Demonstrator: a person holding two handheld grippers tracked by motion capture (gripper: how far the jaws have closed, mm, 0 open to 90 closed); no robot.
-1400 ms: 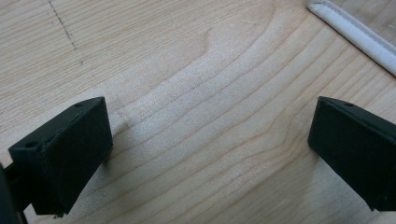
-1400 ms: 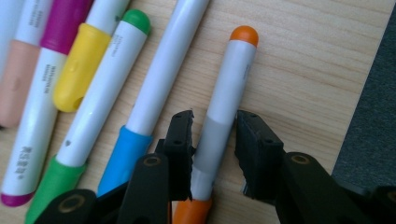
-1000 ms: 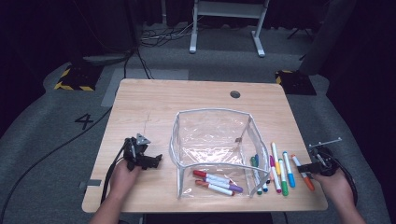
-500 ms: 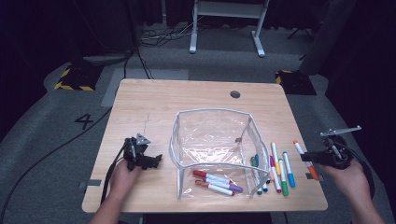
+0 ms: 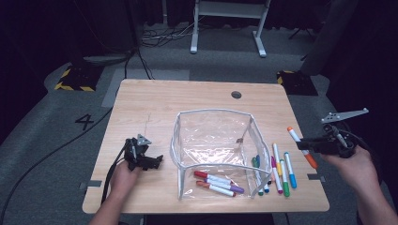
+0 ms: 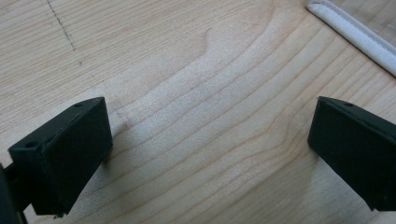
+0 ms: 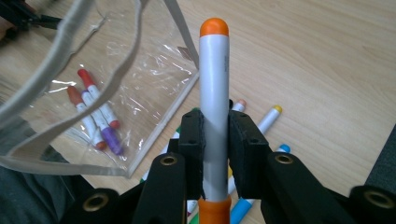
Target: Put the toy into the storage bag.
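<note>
While the left tongs (image 5: 157, 161) rest low at the lower left of the desk (image 5: 187, 101) in the high view, their jaws stand wide apart with bare wood between them, as the left gripper view confirms (image 6: 210, 154). At the right edge of the high view the right tongs (image 5: 302, 141) are held above the desk edge, and they clamp one orange marker (image 5: 301, 146) by its white barrel; the marker slants from an orange tip at upper left to an orange cap at lower right. Seen from the right gripper view, the same marker (image 7: 214, 93) stands straight up between the two black pads of the right tongs (image 7: 215, 140), pressed on both sides.

One clear plastic pouch (image 5: 213, 140) with a white rim sits open at the middle of the desk, just right of the left tongs. Three markers (image 5: 218, 183) lie inside it along its lower edge: one red, one purple and one orange-brown, side by side. Right of the pouch, at lower right of the high view, a loose row of markers (image 5: 279, 171) lies on the wood; I count about six, with green, blue, pink and orange ends, though those pressed against the pouch wall are hard to separate. One dark round hole (image 5: 236, 94) marks the desk near its upper edge.
</note>
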